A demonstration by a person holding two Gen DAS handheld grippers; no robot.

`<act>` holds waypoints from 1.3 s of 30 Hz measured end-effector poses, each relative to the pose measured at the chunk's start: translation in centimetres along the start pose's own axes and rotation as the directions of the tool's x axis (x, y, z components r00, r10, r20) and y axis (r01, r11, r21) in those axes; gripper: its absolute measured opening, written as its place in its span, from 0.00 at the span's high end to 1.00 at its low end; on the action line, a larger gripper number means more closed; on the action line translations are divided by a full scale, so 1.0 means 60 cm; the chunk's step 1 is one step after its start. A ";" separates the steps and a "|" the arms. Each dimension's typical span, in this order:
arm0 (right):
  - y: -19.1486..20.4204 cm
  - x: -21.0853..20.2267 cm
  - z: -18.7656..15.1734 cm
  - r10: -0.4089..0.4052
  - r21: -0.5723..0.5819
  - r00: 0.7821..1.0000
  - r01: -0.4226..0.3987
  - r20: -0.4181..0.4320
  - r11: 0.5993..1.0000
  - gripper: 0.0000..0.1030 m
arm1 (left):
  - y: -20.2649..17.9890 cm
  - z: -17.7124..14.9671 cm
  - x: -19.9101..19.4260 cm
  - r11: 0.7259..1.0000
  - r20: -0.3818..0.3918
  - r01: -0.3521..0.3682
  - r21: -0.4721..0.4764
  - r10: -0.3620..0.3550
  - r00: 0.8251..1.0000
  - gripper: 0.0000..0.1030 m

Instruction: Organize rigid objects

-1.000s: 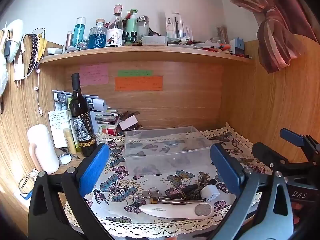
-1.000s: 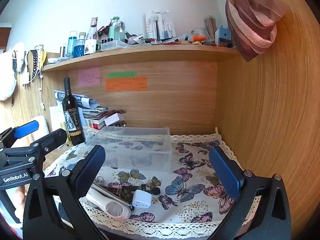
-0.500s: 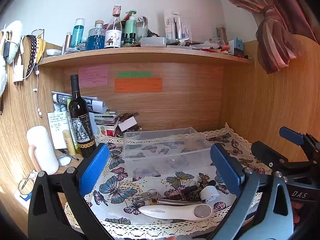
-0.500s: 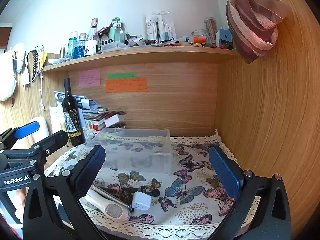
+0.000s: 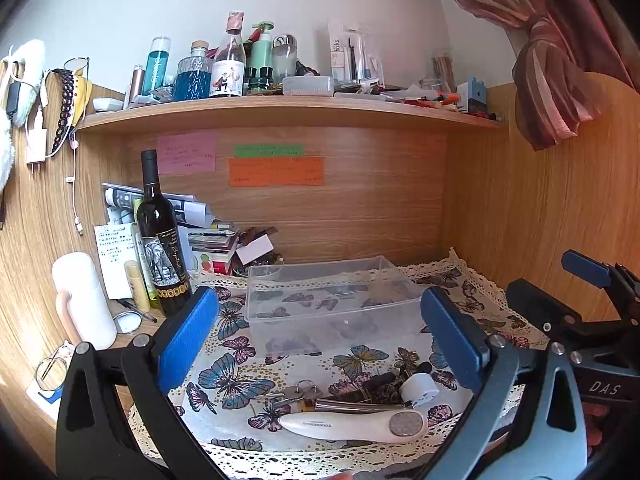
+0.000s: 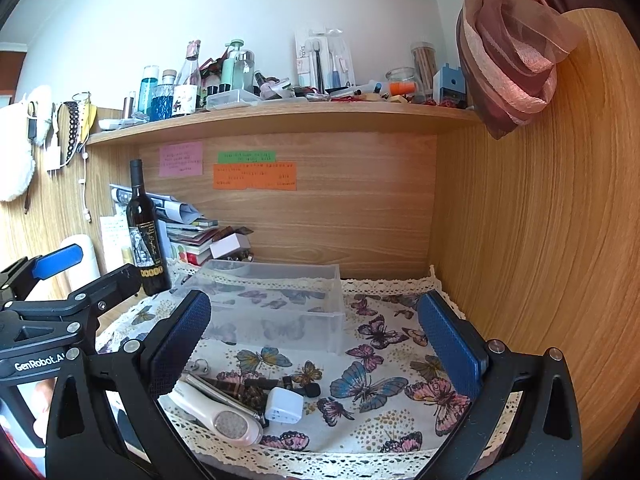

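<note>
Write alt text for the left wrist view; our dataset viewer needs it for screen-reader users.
The open left gripper hovers over a butterfly-print cloth, where a white handheld device, keys and a white charger lie in front of a clear plastic bin. A wine bottle stands at left.

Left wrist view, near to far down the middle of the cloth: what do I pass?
White handheld device → metal keys → clear plastic box → orange note on the back panel.
</note>
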State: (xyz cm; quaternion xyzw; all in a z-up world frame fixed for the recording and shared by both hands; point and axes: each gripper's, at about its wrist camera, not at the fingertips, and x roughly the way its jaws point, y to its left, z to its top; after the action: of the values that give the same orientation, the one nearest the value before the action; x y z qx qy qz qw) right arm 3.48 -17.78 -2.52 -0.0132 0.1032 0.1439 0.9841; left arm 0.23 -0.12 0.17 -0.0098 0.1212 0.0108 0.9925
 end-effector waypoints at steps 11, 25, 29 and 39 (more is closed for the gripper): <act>0.002 0.001 0.002 0.005 -0.006 1.000 -0.005 0.000 1.000 0.00 | 0.003 0.002 0.001 1.000 -0.001 -0.002 -0.006 0.002 1.000 0.00; 0.006 0.001 0.003 0.013 -0.023 1.000 -0.012 0.008 1.000 0.00 | 0.009 0.001 0.003 1.000 0.002 -0.004 -0.012 0.004 1.000 0.00; 0.006 0.000 0.003 0.013 -0.022 1.000 -0.013 0.009 1.000 0.00 | 0.010 0.001 0.004 1.000 0.004 -0.004 -0.010 0.004 1.000 0.00; 0.011 0.000 0.005 0.017 -0.033 1.000 -0.017 0.015 0.999 0.00 | 0.008 0.000 0.002 1.000 0.007 0.002 -0.007 -0.002 1.000 0.00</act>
State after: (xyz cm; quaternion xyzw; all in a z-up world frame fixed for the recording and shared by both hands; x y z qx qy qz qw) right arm 3.33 -17.14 -2.22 -0.0276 0.0931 0.1541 0.9833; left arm 0.33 0.38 0.14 -0.0132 0.1175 0.0102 0.9929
